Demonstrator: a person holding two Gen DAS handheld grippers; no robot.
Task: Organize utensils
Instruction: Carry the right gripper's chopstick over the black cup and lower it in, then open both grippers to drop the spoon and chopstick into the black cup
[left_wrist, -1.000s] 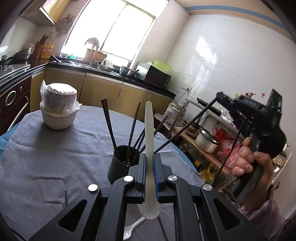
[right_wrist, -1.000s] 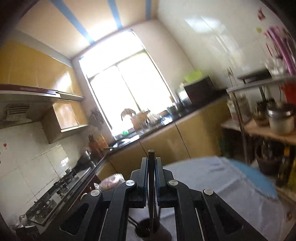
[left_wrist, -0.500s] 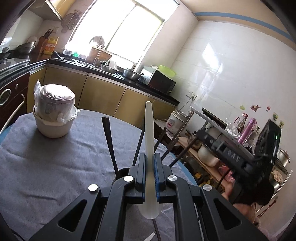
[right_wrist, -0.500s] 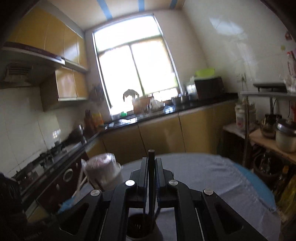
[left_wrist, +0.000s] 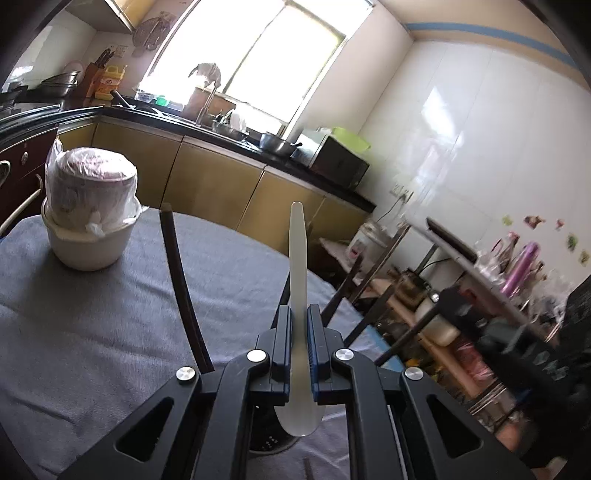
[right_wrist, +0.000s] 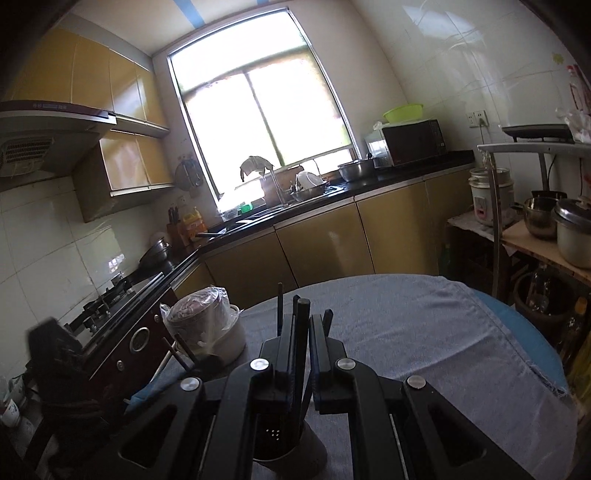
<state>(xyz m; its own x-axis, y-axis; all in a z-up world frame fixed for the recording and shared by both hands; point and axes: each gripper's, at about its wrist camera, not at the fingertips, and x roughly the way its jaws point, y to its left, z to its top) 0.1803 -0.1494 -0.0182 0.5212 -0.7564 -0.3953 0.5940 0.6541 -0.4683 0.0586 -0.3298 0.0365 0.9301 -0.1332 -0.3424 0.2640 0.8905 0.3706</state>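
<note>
white plastic spoon clamped in the left hand-held gripper; right hand-held gripper pinches 1 black chopstick over the black holder.

Translucent plastic spoon (matt cloth)

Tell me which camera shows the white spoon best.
The left wrist view: the spoon stands upright, pinched between the left gripper's fingers, its handle and bowl both visible above the black holder. The right wrist view shows no spoon, only a chopstick and the holder.
</note>
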